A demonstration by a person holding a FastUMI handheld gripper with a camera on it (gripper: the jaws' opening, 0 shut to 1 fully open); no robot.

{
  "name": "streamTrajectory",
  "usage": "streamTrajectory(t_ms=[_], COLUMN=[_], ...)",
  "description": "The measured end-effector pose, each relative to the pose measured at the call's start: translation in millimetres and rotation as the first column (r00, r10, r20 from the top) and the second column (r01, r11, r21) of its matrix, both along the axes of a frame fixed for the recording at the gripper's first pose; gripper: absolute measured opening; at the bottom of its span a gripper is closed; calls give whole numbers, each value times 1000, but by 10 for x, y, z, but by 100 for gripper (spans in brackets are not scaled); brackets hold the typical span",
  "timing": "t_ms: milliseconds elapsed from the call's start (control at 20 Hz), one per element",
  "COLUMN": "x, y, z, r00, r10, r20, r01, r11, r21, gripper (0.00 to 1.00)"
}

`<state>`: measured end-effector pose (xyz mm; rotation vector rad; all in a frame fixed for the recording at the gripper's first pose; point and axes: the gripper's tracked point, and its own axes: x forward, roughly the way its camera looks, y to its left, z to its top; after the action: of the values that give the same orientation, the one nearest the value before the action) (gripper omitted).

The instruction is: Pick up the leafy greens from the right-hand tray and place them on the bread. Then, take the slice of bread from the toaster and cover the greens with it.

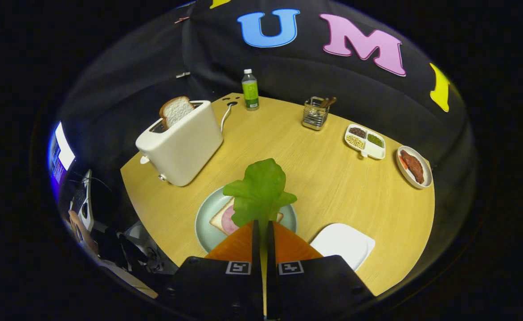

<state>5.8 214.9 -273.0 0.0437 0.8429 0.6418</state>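
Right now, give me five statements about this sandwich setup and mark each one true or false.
1. The gripper is shut on the leafy greens. True.
2. The greens lie flat on the bread. False: they are held up above the bread on the plate, clamped between the fingers.
3. A bread slice sticks up out of the toaster. True.
4. The white tray just right of the fingers holds more greens. False: it is bare.
5. The bottle stands between the toaster and the plate. False: it stands beyond the toaster, at the table's far edge.
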Motion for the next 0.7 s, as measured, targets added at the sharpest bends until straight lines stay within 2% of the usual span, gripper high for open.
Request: streamTrajectory(t_ms=[100, 200, 250, 450, 700], x=[-17, 16, 24, 60, 94], y=[175, 264, 307, 365, 318], z=[-42, -155, -182, -208, -6], r00=[1000, 1000, 1000, 1000, 999], r10=[27, 23, 16, -3, -11], r20=[-6, -17, -18, -8, 53], r01=[-28, -24, -17, 2, 13], r11=[1000, 999, 999, 999, 999], r21=[-11, -46, -46, -46, -37], gripper=[8, 8, 21, 100, 100])
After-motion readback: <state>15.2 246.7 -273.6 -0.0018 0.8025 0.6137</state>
